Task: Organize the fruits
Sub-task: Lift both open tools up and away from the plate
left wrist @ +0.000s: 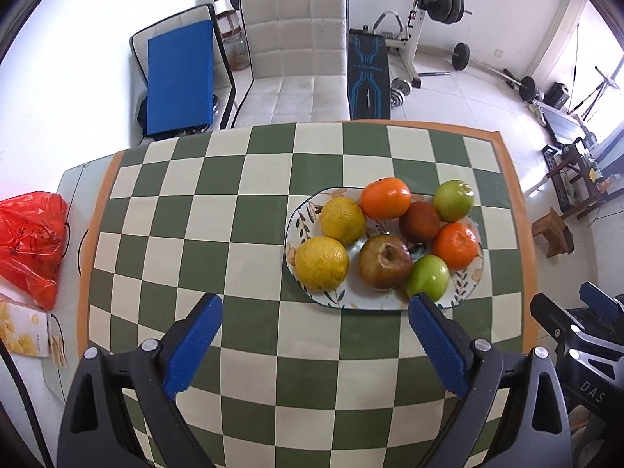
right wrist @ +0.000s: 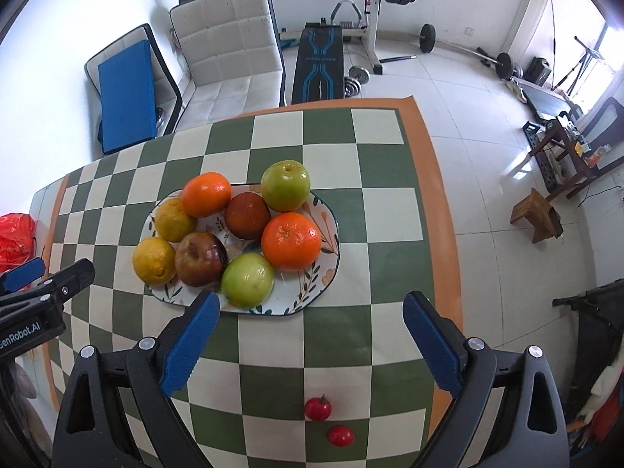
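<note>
A floral plate (left wrist: 466, 290) (right wrist: 312, 296) on the checkered tablecloth holds several fruits: two yellow lemons (left wrist: 321, 263) (right wrist: 154, 260), two oranges (left wrist: 385, 198) (right wrist: 291, 240), two green apples (left wrist: 428, 277) (right wrist: 247, 280) and two brownish-red apples (left wrist: 384, 261) (right wrist: 200, 259). Two small red cherry tomatoes (right wrist: 318, 408) (right wrist: 340, 435) lie on the cloth between my right fingers, near the table's front. My left gripper (left wrist: 316, 314) is open and empty, just in front of the plate. My right gripper (right wrist: 312, 310) is open and empty, over the plate's near edge.
A red plastic bag (left wrist: 29, 241) and a yellow snack packet (left wrist: 23, 331) lie at the table's left end. A white padded chair (left wrist: 296, 58) stands behind the table. Gym weights and a bench fill the room beyond. A wooden stool (right wrist: 536, 214) stands on the floor at right.
</note>
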`<state>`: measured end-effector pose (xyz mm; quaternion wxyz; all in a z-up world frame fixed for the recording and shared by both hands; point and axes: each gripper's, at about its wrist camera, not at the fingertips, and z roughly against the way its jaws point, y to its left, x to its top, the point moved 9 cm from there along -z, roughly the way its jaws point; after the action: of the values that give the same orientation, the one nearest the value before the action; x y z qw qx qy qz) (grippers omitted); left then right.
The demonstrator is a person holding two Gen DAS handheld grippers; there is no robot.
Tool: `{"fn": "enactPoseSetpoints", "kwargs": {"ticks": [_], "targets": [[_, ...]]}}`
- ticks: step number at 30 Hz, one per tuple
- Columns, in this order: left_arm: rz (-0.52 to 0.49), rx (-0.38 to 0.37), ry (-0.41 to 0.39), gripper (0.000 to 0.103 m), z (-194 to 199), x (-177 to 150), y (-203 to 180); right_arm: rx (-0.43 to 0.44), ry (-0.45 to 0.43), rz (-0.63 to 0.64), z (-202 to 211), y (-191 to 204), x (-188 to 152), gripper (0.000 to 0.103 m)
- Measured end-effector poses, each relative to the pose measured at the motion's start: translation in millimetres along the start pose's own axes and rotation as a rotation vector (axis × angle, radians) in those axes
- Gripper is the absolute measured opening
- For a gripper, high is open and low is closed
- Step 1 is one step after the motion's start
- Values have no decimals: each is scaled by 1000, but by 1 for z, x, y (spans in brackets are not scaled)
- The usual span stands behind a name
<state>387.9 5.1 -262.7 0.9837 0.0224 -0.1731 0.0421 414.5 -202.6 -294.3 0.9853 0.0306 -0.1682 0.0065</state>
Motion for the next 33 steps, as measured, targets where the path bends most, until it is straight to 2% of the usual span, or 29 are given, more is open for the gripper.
{"fn": "enactPoseSetpoints", "kwargs": {"ticks": [10,18,26,33], "targets": [[11,-44,-108,98,78,-23,-4,13,-119,20,86,8,-24,97],[-24,-53,-178,98,132,-37,-12,23,-214,41,160,13,-41,97],[-27,-66,-208,98,160,-49,-14,42,-269,23,211,9,-55,97],[-34,-76,-225,98,174,-56,-18,65,-289,35,238,16,-68,97]]}}
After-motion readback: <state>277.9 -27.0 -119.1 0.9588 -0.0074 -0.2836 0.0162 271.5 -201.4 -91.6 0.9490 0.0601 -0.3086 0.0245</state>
